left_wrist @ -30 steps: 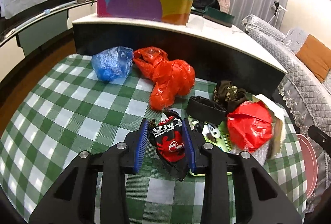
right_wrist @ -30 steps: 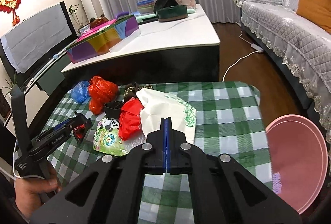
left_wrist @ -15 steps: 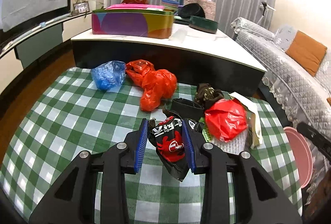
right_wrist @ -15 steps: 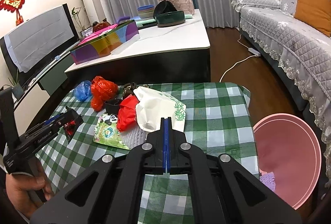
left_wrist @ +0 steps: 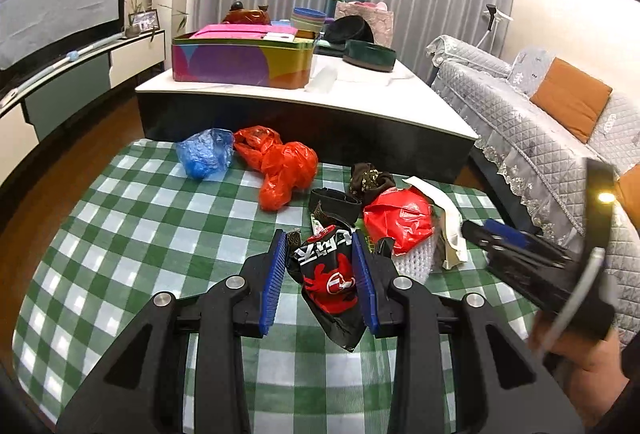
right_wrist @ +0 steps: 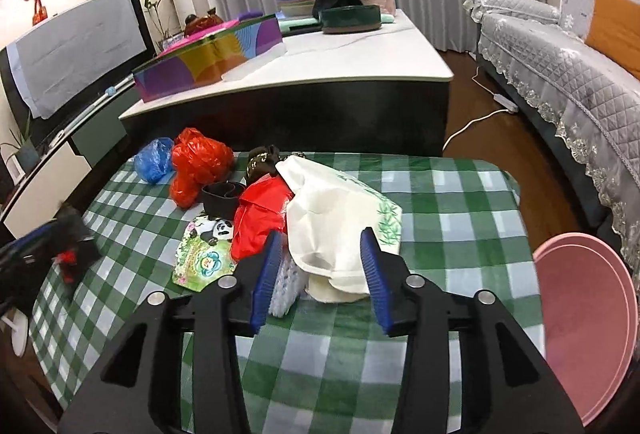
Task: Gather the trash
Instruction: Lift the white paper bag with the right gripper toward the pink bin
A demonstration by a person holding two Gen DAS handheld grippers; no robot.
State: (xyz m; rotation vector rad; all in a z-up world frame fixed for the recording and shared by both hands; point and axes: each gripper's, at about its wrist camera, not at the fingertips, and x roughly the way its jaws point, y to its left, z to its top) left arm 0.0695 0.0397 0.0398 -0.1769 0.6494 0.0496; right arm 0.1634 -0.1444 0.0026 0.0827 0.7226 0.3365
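left gripper (left_wrist: pixel 323 270): blue pads pinching a black-and-red snack wrapper (left_wrist: pixel 328 284), which hangs between them above the cloth.
right gripper (right_wrist: pixel 320 270): jaws have just been opening and stand apart; the near end of the white bag (right_wrist: pixel 340 222) sits in the gap, pads not visibly pressing on it.
table (right_wrist: pixel 460 209): low, covered in green-and-white check cloth.
trash on cloth: blue plastic bag (left_wrist: pixel 206 153) at the far left corner, touching a red plastic bag (left_wrist: pixel 280 169); black band (left_wrist: pixel 334 201) near the middle; a second red bag (left_wrist: pixel 398 220) just beside the white bag; panda-print packet (right_wrist: pixel 206 252) lying flat left of the red bag; bubble wrap (right_wrist: pixel 286 286) under the white bag's near edge.
bin: pink basin (right_wrist: pixel 588 334) on the floor off the right edge of the table, well apart from the pile.
other: person's hand (left_wrist: pixel 588 366) holds the right gripper's handle.
background: colourful box (left_wrist: pixel 242 63) on the white counter behind the table.
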